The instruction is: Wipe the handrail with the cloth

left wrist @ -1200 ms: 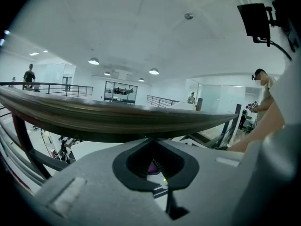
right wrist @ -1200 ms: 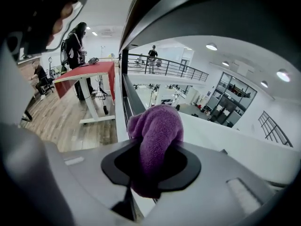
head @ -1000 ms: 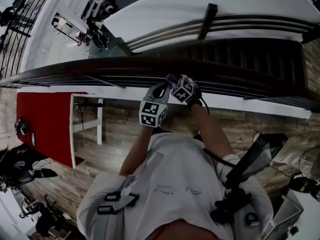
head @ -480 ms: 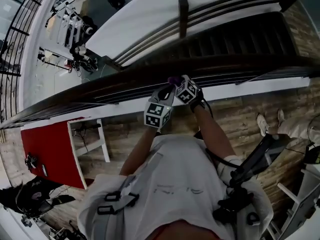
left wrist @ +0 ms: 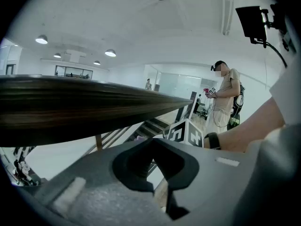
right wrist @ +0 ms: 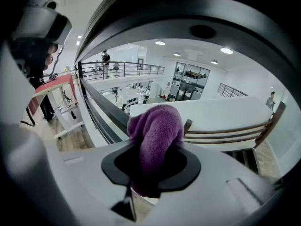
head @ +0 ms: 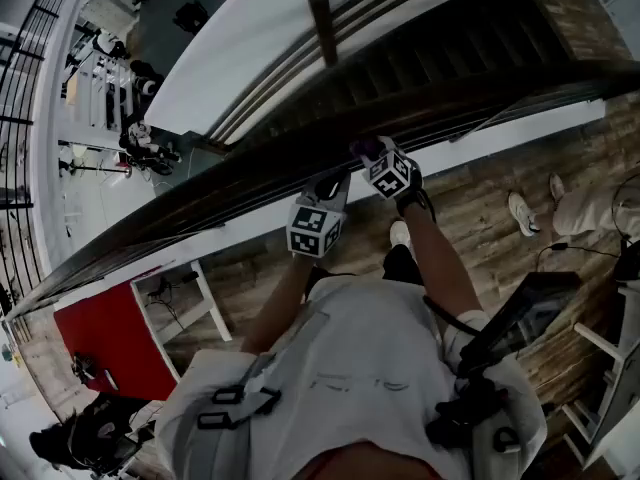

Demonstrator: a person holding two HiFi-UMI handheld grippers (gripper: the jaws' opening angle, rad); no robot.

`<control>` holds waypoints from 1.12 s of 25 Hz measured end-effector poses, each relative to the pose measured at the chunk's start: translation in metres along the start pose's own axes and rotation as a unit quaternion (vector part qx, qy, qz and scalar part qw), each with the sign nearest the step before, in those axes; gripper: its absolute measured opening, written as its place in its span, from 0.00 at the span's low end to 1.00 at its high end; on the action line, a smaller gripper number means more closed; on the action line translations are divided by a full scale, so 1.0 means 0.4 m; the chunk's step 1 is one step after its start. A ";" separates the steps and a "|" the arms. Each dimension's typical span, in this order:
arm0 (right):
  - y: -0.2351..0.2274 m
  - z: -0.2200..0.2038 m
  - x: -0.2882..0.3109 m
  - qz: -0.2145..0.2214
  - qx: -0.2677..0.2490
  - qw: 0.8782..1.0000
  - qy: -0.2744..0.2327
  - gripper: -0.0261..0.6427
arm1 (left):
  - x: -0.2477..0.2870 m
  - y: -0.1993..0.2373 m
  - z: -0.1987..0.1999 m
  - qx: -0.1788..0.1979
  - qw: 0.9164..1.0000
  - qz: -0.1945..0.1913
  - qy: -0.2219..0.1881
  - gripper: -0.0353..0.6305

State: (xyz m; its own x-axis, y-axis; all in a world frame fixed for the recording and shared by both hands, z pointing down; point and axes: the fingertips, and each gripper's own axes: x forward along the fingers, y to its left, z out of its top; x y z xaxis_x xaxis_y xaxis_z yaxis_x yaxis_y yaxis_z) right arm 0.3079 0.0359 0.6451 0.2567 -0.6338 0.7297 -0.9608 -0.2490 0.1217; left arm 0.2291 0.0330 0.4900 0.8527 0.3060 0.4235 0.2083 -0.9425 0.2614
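Note:
The dark wooden handrail [head: 200,200] runs diagonally across the head view, and in the left gripper view the handrail [left wrist: 70,109] fills the upper left. My right gripper [head: 375,158] is up against the rail, shut on a purple cloth [head: 366,148]. In the right gripper view the cloth [right wrist: 157,131] bulges out of the closed jaws of the right gripper [right wrist: 153,168]. My left gripper [head: 325,190] sits just below the rail, left of the right one. The left gripper [left wrist: 155,166] looks shut with nothing in it, and the right gripper's marker cube [left wrist: 186,134] shows beyond.
Beyond the rail a staircase [head: 430,53] drops to a lower floor. A red table [head: 100,343] and a white frame [head: 195,303] stand at my left on the wood floor. Another person's shoe [head: 520,213] is at the right, and a person [left wrist: 228,100] stands farther off.
My right gripper has slid rightward along the handrail with the cloth, away from the left gripper. The left gripper stayed close to its place. The head view has swung, tilting the rail.

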 end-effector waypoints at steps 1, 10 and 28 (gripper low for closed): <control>-0.035 -0.022 -0.017 -0.011 0.007 1.000 0.001 0.17 | 0.018 -0.019 0.002 0.001 1.000 -0.008 0.002 0.05; -0.411 -0.237 -0.185 -0.058 0.114 0.992 -0.019 0.17 | 0.260 -0.202 0.023 0.009 0.997 -0.075 0.008 0.06; -1.065 -0.521 -0.441 -0.246 0.343 0.906 -0.036 0.17 | 0.487 -0.376 0.013 0.004 0.996 -0.085 0.024 0.06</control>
State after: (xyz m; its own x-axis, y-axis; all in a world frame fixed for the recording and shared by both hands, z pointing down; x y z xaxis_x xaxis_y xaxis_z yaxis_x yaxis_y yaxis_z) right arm 0.6500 0.4065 0.6048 0.6663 -0.3620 0.6519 -0.4438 -0.8951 -0.0433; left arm 0.3662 0.2337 0.5287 0.7811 0.4664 0.4151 0.3512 -0.8779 0.3256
